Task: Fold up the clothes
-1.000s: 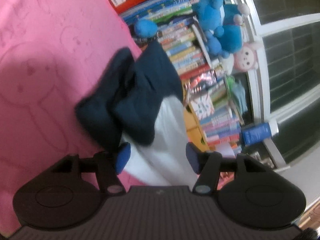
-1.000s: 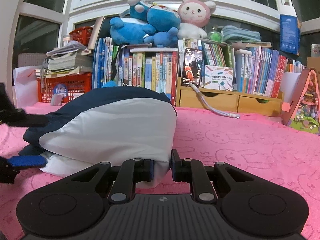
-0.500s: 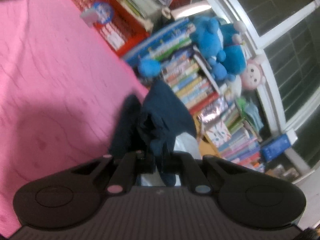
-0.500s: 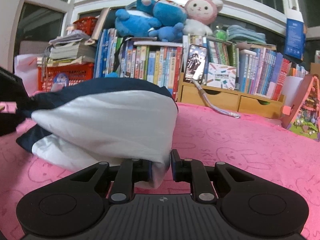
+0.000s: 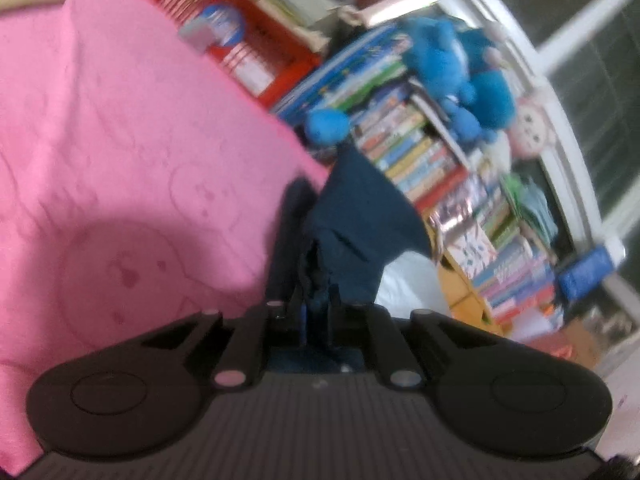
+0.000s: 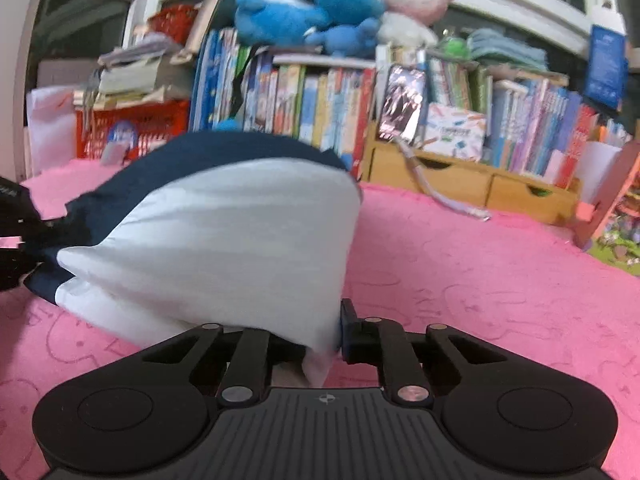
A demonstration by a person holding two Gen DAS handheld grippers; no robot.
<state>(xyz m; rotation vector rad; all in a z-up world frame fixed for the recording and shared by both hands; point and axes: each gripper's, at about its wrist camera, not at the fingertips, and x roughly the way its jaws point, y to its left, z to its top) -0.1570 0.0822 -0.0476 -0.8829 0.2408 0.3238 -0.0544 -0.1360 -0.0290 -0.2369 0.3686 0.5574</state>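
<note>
The pink blanket [image 6: 500, 264] covers the whole surface, so whatever lies under it is hidden; it runs back to a far edge just in front of the row of books [image 6: 320, 108], and its right half lies open and bare up to the wooden drawer box [image 6: 472, 184]. The left wrist view is tilted and smeared with blur, and there the blanket [image 5: 120, 160] fills the left side, ending at a corner near the red basket [image 5: 264, 64].

The navy and white garment [image 6: 224, 232] sits left of the blanket's middle, bunched and partly lifted, its white panel facing the right camera and the navy cloth folded over the top. Its underside and far side cannot be seen. The plush toys [image 6: 312, 12] on top of the books are soft with blur.

The right gripper [image 6: 320, 344] has its jaws closed tight on the near white corner of the garment; the cloth covers one finger. The left gripper [image 5: 318, 312] has its jaws pinched together on a twisted bunch of the navy cloth [image 5: 352, 232], at the garment's left end. In the right view it shows only as a dark shape cut off by the left edge.
</note>
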